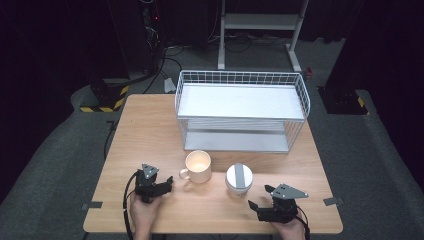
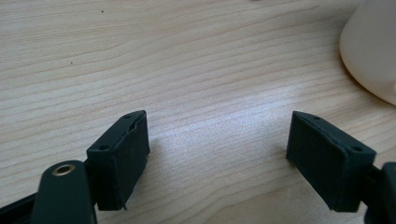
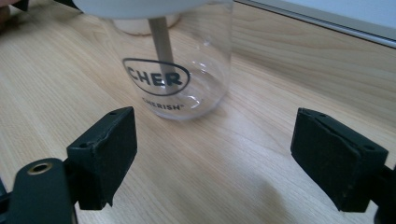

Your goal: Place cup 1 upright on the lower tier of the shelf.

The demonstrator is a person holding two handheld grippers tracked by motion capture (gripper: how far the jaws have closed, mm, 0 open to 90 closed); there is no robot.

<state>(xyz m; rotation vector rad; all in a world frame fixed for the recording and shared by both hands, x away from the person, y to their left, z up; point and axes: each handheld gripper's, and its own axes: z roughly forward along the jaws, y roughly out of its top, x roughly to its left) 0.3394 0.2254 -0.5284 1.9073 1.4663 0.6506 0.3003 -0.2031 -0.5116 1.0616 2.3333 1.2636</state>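
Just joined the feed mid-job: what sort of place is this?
Likely a lab recording bay, not a kitchen: a wooden table with a wire rack, floor cables and hazard-striped stands amid dark surroundings.

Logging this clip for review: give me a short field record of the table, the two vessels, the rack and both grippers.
surface: wooden table
rack: white wire shelf rack, at the table's far side
mug: cream mug, upright, handle toward the left gripper
jar: clear jar with white lid, upright, right of the mug
left gripper: open, nothing between the jaws, beside the mug
right gripper: open, nothing held, facing the jar
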